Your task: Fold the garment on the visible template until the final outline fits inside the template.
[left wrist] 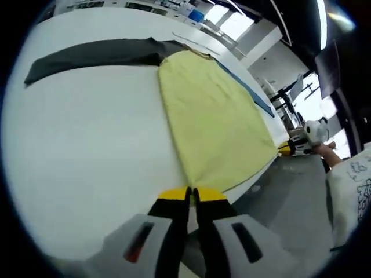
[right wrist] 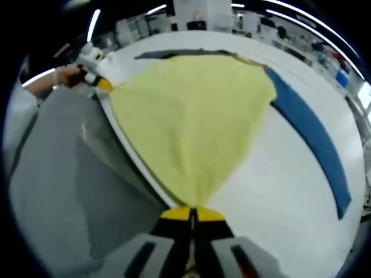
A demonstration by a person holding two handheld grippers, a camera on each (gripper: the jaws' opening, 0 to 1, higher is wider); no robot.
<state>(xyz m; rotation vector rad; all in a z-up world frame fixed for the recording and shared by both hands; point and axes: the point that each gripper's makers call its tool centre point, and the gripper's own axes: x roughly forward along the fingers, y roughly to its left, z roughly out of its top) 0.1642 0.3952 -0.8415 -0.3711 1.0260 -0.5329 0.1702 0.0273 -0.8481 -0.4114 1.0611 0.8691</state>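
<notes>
Left gripper (left wrist: 191, 194) jaws closed, pinching near corner of yellow garment (left wrist: 214, 124) at bench (left wrist: 87, 150) edge. Right gripper (right wrist: 191, 213) jaws likewise clamped on other near corner. Cloth pulled taut between both, likely to lift hem for fold. Garment spread flat on bench; blue strip (right wrist: 310, 136) and dark strip (left wrist: 93, 55) beside it, probably template borders.

Bright, even overhead strip lighting (left wrist: 322, 23); window (left wrist: 229, 18) glare blown out; strong fisheye bending at edges; mild blur throughout
</notes>
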